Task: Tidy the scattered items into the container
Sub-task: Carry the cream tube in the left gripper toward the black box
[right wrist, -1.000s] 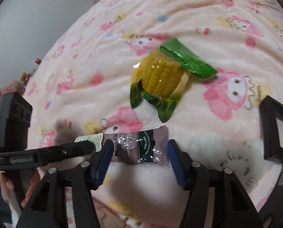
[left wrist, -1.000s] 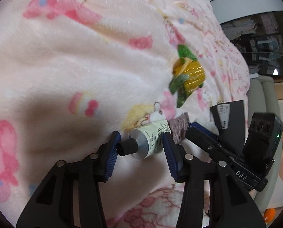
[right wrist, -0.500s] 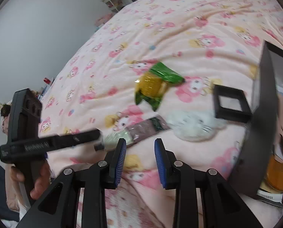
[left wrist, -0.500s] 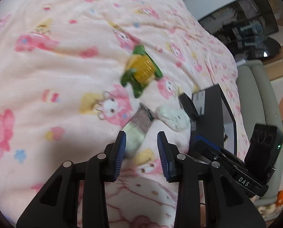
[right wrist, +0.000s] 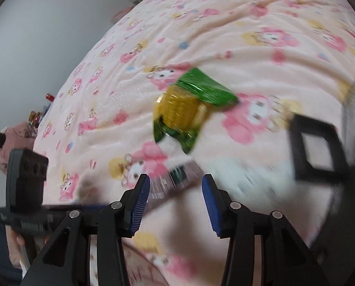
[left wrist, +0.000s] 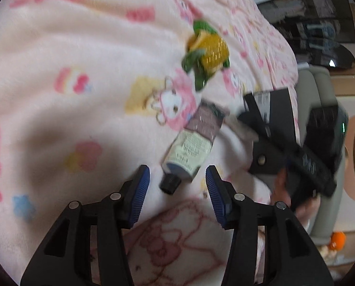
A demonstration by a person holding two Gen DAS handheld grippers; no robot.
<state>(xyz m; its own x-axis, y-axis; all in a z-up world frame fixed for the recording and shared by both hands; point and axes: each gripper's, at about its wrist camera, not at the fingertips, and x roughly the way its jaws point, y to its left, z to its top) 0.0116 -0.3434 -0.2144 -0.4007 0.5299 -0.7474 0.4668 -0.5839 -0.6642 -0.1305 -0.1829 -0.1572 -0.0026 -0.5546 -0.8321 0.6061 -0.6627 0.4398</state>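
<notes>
Pink cartoon-print blanket [left wrist: 70, 35] carries a cream tube [left wrist: 189, 152] with a black cap, lying flat. The left gripper [left wrist: 177, 183] hangs over its cap end, jaws opening, pads clear of it. The right gripper [right wrist: 176, 188] opens over the tube's far end, gripping nothing. A packaged corn cob [right wrist: 184, 109] lies beyond, a black container [left wrist: 280, 112] near the blanket's edge.

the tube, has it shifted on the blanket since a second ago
Cannot tell. The tube lies beside the same pink bunny print, below the corn packet, but both cameras moved and the frames are blurred.
</notes>
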